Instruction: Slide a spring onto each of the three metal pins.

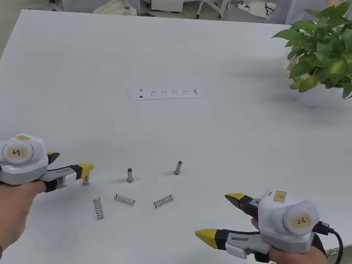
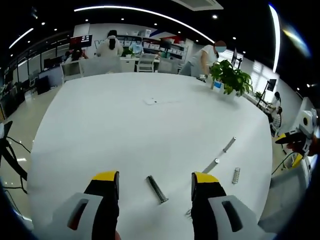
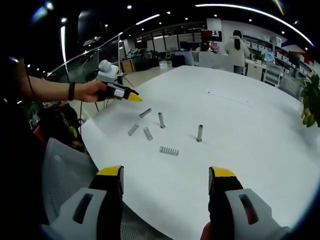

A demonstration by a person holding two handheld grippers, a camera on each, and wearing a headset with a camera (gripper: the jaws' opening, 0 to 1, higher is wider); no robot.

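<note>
On table [image 1: 220, 66], L gripper [image 2: 155, 176] fingers [image 2: 106, 192] wide, pin [image 2: 157, 189] between — R gripper [image 3: 167, 173] wide too.

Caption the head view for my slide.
Left gripper at a pin, right gripper open, three springs loose on table.

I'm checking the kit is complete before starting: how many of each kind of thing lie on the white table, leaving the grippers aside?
Metal pins: 3
Springs: 3
Power strip: 1
Potted plant: 1
Total: 8
</note>
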